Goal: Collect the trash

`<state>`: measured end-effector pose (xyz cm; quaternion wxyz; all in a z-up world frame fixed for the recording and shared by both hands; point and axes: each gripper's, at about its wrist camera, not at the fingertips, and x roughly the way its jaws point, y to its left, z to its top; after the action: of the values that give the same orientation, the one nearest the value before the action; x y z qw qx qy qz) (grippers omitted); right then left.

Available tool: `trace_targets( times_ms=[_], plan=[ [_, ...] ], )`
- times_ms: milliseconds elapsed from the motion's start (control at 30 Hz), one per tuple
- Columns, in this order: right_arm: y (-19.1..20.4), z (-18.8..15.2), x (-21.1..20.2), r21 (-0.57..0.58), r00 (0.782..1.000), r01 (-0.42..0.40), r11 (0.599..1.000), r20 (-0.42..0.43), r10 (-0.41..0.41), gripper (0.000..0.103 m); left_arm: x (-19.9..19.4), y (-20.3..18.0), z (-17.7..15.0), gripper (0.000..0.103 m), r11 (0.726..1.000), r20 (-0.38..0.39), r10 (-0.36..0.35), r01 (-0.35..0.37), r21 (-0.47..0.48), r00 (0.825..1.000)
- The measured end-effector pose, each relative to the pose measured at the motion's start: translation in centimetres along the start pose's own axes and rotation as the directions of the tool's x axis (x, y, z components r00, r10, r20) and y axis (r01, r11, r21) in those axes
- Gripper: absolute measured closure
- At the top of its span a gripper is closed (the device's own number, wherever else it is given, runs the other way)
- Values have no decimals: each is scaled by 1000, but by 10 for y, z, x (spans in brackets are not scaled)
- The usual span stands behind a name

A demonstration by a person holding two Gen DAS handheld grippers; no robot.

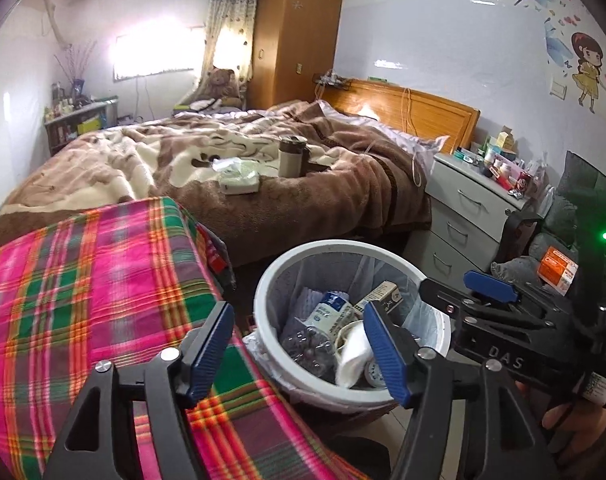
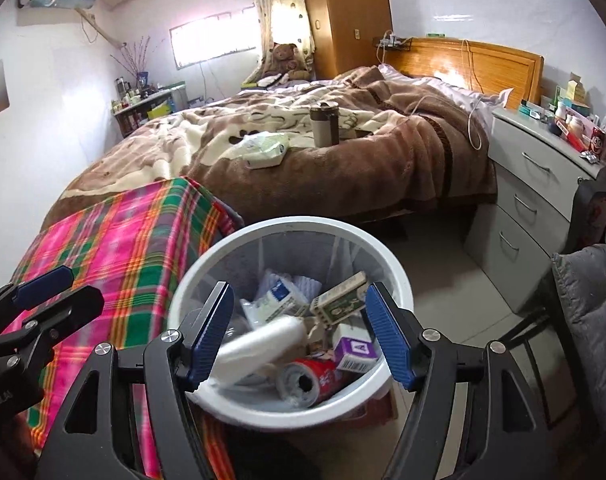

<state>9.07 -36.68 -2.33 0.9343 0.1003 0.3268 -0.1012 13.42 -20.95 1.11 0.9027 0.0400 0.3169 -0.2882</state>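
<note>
Both grippers hang above a white trash bin [image 2: 399,280] that stands on the tiled floor between a plaid-covered surface [image 1: 83,280] and a grey nightstand [image 1: 463,208]. The left gripper [image 1: 299,354] has its jaws spread, nothing pinched between the blue pads; beyond it, over the bin's far rim, the right gripper [image 1: 475,292] appears. In its own view the right gripper [image 2: 299,334] also has its jaws released wide and empty, and a blurred white roll [image 2: 259,346] shows between them, inside the bin.

The bin is lined with a clear bag and holds the trash — a crushed plastic bottle [image 1: 315,336], a green-and-cream carton [image 2: 339,300], a small purple box [image 2: 357,354] and a red can [image 2: 315,376] lying on its side.

On the bed [image 1: 263,208] behind stand a tumbler [image 1: 291,156] and a tissue pack [image 1: 239,178].
</note>
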Motion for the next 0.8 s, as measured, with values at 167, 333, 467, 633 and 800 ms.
trace_targets(
  times_ms=[167, 333, 467, 633, 800],
  plan=[
    [12, -10, -19, -10, 999, -18, 1000, 43, 19, 33, -27, 8, -12, 35, 998, 28, 60, -60, -22, 998],
    [24, -23, -38, -14, 994, -56, 998, 91, 57, 33, -49, 15, -30, 35, 990, 42, 143, -142, -26, 989],
    [33, -36, -48, -15, 990, -70, 997, 118, 71, 33, -72, 27, -48, 35, 985, 63, 160, -156, -68, 985],
    [45, -52, -59, -46, 981, -74, 996, 178, 81, 33, -95, 37, -64, 35, 964, 95, 256, -248, -93, 962],
    [57, -59, -61, -72, 977, -96, 993, 181, 108, 33, -106, 41, -76, 35, 944, 99, 325, -316, -97, 941]
  ],
)
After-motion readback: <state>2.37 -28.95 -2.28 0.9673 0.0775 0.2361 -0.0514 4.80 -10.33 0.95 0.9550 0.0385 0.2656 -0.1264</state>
